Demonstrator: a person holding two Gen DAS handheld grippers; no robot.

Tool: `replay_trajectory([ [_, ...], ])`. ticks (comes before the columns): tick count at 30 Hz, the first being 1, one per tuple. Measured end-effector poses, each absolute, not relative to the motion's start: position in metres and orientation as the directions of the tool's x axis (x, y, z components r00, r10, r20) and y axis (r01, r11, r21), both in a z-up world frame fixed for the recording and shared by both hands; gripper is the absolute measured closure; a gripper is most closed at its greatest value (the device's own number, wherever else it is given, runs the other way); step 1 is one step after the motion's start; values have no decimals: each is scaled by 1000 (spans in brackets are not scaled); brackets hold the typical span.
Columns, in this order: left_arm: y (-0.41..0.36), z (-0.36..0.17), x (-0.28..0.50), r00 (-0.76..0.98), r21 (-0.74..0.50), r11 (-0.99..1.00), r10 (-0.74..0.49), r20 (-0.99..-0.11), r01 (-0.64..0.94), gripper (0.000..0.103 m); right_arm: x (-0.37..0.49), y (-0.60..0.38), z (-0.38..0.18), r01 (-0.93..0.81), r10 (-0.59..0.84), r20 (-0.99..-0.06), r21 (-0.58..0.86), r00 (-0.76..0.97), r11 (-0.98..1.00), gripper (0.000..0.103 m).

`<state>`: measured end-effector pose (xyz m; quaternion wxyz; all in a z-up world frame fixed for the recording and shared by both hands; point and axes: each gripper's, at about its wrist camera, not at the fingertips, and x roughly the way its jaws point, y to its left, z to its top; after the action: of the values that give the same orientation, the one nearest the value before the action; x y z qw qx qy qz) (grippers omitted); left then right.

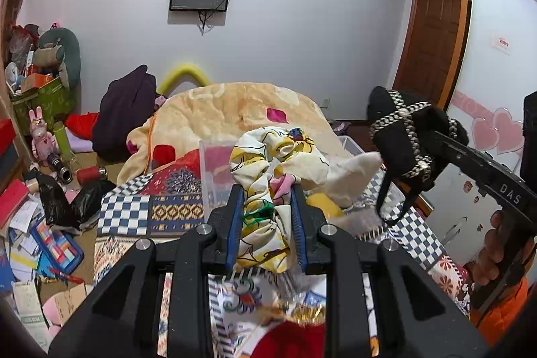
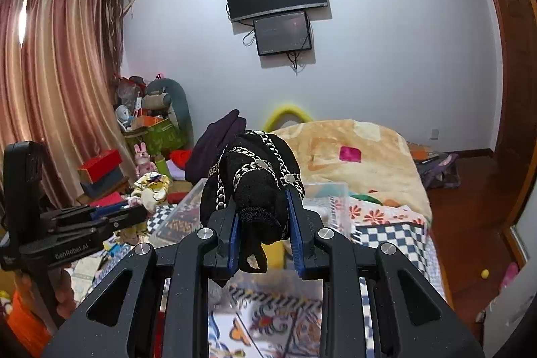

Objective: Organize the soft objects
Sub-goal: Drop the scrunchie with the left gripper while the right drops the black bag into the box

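Left gripper (image 1: pixel 266 217) pinches the yellow floral cloth (image 1: pixel 275 163) — raised above the clear bin (image 1: pixel 214 170) on the bed (image 1: pixel 235 109). Right of the bin, right gripper (image 2: pixel 263 223) clamps the black chain-trimmed pouch (image 2: pixel 255 176) — also aloft.

Bed (image 2: pixel 396 223), patterned checkered cover; on it a peach blanket (image 2: pixel 352 143) and clear plastic box (image 2: pixel 330 195).

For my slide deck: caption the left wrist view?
Left gripper clamps floral cloth above the bin; right gripper holds a black hat.
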<state>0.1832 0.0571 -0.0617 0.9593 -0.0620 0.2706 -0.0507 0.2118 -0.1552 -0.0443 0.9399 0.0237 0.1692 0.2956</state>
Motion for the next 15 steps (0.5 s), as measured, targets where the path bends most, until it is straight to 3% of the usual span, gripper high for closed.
replay_trajectory([
  [15,59,-106,249,772,-167,986,-127,-622,28,77,250,-113,-86,-558,545,-457,120,704,821,80],
])
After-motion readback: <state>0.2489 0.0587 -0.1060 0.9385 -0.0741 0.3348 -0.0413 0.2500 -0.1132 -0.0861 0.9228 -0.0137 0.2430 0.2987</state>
